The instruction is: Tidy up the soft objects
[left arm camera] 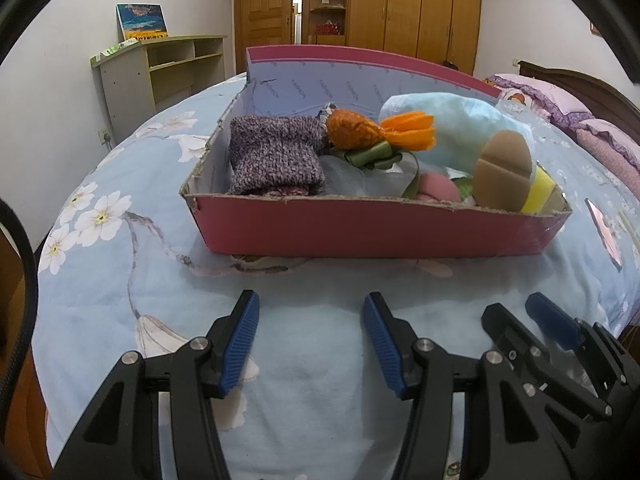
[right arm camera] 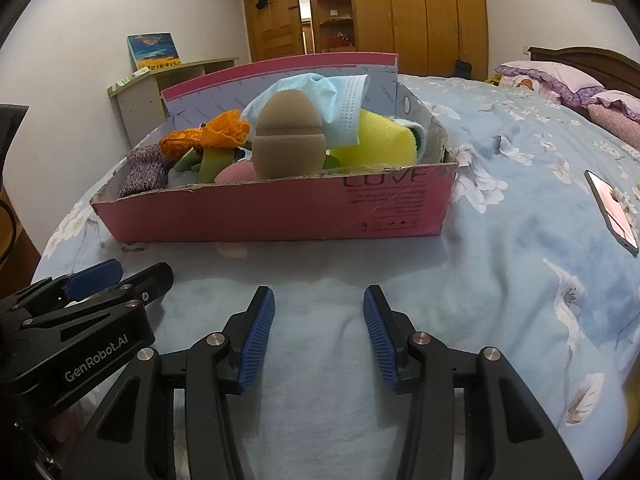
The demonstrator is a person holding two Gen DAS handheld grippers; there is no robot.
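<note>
One shallow pink cardboard box [left arm camera: 372, 232] sits on the bed, on a light blue bedspread printed with white flowers [left arm camera: 120, 280], with its tall back flap standing up behind it. All the soft objects that can be seen lie inside it. At the left end there is one folded purple-grey knitted cloth [left arm camera: 276, 156]. Beside it lies one orange fabric carrot with a green ribbon bow [left arm camera: 356, 130], and by it one frilled orange fabric flower [right arm camera: 224, 132]. One pale blue face mask [right arm camera: 344, 112] drapes over the right half. In front of it stands one tan oval foam sponge with a groove across its middle [right arm camera: 288, 140], with one yellow foam block [right arm camera: 380, 144] just to its right and one rounded pink pad [left arm camera: 438, 188] low beside it. Some sheer whitish fabric fills the middle, too crumpled to count.

Two grippers hover over bare bedspread in front of the box, side by side. The left gripper [left arm camera: 312, 340] is about half open with nothing between its blue ribbed pads. The right gripper [right arm camera: 319, 336] is likewise partly open and empty.

One phone [right arm camera: 614, 212] lies on the bedspread, well to the right of the box.
</note>
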